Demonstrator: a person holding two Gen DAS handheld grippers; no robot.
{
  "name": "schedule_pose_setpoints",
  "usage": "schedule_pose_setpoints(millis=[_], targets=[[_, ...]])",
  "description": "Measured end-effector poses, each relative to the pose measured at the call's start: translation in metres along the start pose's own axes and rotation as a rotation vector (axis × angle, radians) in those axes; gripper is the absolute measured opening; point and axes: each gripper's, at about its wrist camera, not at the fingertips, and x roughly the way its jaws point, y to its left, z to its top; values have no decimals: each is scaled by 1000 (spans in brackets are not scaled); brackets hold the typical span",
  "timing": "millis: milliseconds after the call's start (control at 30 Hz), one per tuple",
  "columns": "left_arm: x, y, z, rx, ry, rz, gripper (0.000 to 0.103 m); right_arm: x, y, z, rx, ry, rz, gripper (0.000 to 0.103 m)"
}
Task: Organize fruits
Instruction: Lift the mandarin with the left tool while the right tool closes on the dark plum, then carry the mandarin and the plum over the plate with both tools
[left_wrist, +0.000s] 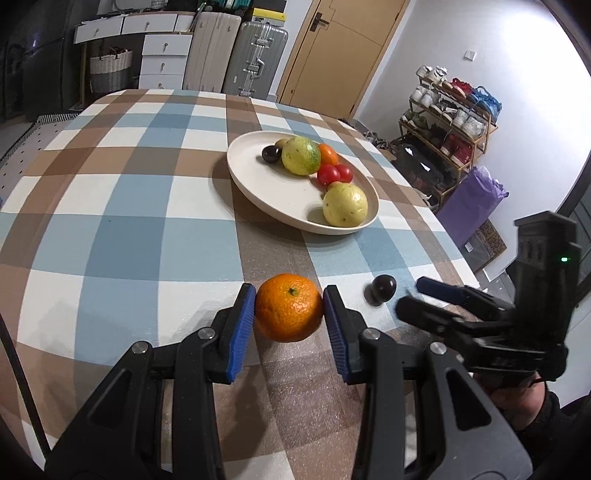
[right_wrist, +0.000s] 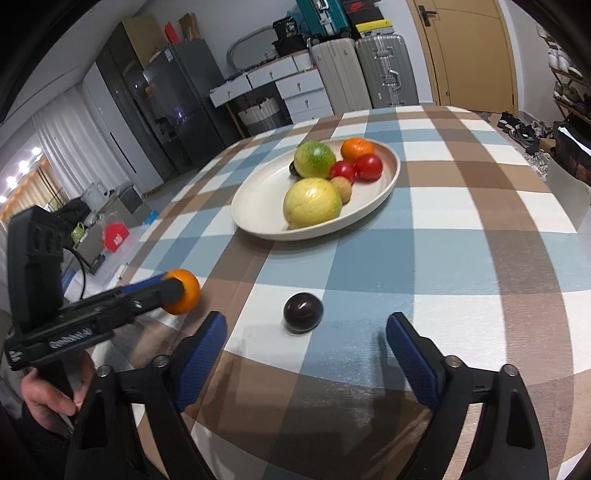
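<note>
My left gripper (left_wrist: 289, 310) is shut on an orange tangerine (left_wrist: 289, 307), held just above the checked tablecloth; it also shows in the right wrist view (right_wrist: 183, 291). My right gripper (right_wrist: 306, 332) is open and empty, its fingers (right_wrist: 207, 343) either side of a dark purple plum (right_wrist: 303, 312) on the cloth; the plum also shows in the left wrist view (left_wrist: 381, 289). A cream oval plate (left_wrist: 258, 184) further back holds two yellow-green fruits, two red tomatoes, an orange tangerine, a small brown fruit and a dark plum.
The table's right edge (left_wrist: 454, 236) runs close to the plate and the right gripper (left_wrist: 424, 295). Beyond it stand a shoe rack (left_wrist: 450, 122) and a purple bag (left_wrist: 469, 199). Suitcases (left_wrist: 255, 59) and drawers stand behind the table.
</note>
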Motion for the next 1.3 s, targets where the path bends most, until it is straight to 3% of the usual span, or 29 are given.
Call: schedule_pose_setpoints(millis=[167,300,433,1033,1300], targets=[[-11,4,-2,-7,-13,-8,35,10,3,3,7,22,-6,73],[-18,11,-4,-22,-19,-11,35,19,10,7,-15,56,-34,53],[-22,15,-5,-35,-26,-14,35,25,28,6,-135,77,-141,27],[-17,5,0,-19,-22,-4,35,-5,23,15,-63,-13,15,26],[-2,-4,32,-29,-6,-35,35,-18,25,35,-82,-51,115,26]])
